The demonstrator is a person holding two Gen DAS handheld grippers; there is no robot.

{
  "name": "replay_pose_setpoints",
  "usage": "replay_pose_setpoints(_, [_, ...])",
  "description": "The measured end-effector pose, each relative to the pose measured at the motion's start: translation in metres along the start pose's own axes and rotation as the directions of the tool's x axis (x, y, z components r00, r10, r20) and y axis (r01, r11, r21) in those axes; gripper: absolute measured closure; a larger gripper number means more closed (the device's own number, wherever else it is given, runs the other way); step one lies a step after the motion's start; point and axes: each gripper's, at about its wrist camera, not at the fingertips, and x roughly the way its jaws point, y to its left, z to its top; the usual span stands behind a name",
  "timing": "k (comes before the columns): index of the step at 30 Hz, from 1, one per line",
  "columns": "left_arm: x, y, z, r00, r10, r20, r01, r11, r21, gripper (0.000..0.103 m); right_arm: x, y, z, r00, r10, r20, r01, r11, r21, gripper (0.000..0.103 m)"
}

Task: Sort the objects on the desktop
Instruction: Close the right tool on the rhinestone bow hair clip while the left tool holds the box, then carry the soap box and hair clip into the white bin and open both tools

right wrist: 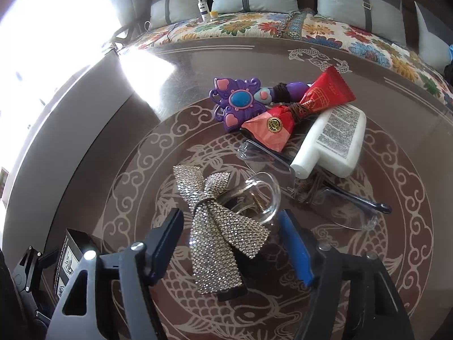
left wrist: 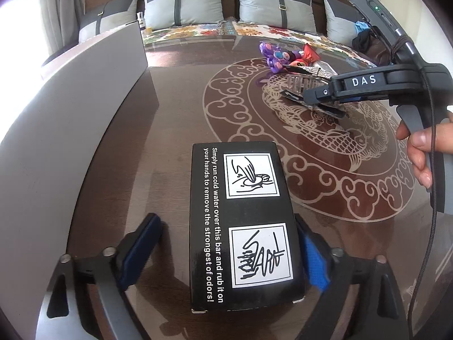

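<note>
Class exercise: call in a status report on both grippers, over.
Left gripper straddles black box, left pad clear. Right gripper straddles rhinestone bow clip, pads not touching. Glasses, white bottle lie beyond, clear.

Daylight from a window (right wrist: pixel 36 42) at upper left overexposes that corner in both views and casts glare on the glossy table (right wrist: pixel 147 62); fisheye curvature and dark vignetting mark the edges.

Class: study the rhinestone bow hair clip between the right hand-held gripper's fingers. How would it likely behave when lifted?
The rhinestone bow hair clip would probably flop: its ribbon tails drape loosely across the table. The beaded surface looks bumpy, so it may not slide easily in the pads. It seems light, though the dark clip base beneath might make it hang unevenly.
</note>
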Motion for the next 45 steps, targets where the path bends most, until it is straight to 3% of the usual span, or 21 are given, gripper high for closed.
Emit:
replay_pose_setpoints(1, [-0.003,0.0,0.001,1.0,0.003,0.003,-0.003,1.0,0.011,0.045,-0.001,0.003,-0.001,1.0,-0.005,0.003,0.005,1.0,-0.007,0.051])
replay_pose_setpoints(2, [-0.005,0.001,0.001,1.0,0.013,0.004,-0.013,1.0,0.012,0.045,-0.006,0.006,-0.006,1.0,-0.011,0.015,0.011,1.0,-0.015,0.051])
replay_pose_setpoints(11, [-0.052,0.021,0.0,0.986,-0.142,0.082,0.153,0.977,-0.152,0.045,-0.085,0.016,-0.067,0.996,-0.016,0.09,0.02,0.999,-0.045,0.051])
replay_pose_setpoints(14, [-0.086,0.038,0.004,0.974,-0.172,0.147,0.199,0.961,-0.193,0.045,-0.102,0.026,-0.071,0.995,-0.017,0.102,0.021,0.999,-0.039,0.051])
replay_pose_setpoints(17, [-0.123,0.071,0.009,0.966,-0.149,0.21,0.196,0.955,-0.223,0.045,-0.119,0.06,-0.059,0.991,0.04,0.131,-0.035,0.999,-0.042,0.051])
replay_pose_setpoints(22, [-0.165,0.162,0.01,0.972,-0.015,0.234,0.09,0.946,-0.312,0.045,-0.136,0.165,-0.021,0.96,0.21,0.182,-0.186,0.972,-0.14,0.051])
replay_pose_setpoints(27, [-0.165,0.265,-0.011,0.986,0.104,0.132,-0.034,0.895,-0.445,0.045,-0.132,0.291,-0.003,0.921,0.356,0.162,-0.302,0.91,-0.284,0.051])
replay_pose_setpoints(29, [-0.153,0.295,-0.02,0.99,0.127,0.068,-0.08,0.877,-0.475,0.045,-0.117,0.335,-0.005,0.92,0.373,0.119,-0.316,0.887,-0.337,0.051])
replay_pose_setpoints(33, [-0.128,0.332,-0.043,0.986,0.141,-0.087,-0.165,0.856,-0.49,0.044,-0.068,0.393,-0.021,0.945,0.325,0.018,-0.291,0.868,-0.403,0.051])
replay_pose_setpoints(36, [-0.132,0.341,-0.061,0.983,0.156,-0.1,-0.185,0.855,-0.485,0.042,-0.033,0.407,-0.032,0.95,0.304,-0.077,-0.31,0.876,-0.368,0.046])
replay_pose_setpoints(38, [-0.142,0.341,-0.067,0.983,0.168,-0.073,-0.182,0.851,-0.493,0.028,-0.024,0.403,-0.033,0.95,0.301,-0.084,-0.312,0.896,-0.315,0.035])
replay_pose_setpoints(40, [-0.155,0.335,-0.072,0.981,0.19,-0.036,-0.183,0.847,-0.5,0.024,-0.031,0.388,-0.03,0.945,0.321,-0.054,-0.324,0.907,-0.269,0.022])
replay_pose_setpoints(45, [-0.177,0.305,-0.072,0.984,0.171,0.044,-0.13,0.868,-0.48,0.024,-0.081,0.336,-0.031,0.95,0.292,0.114,-0.256,0.933,-0.253,0.007])
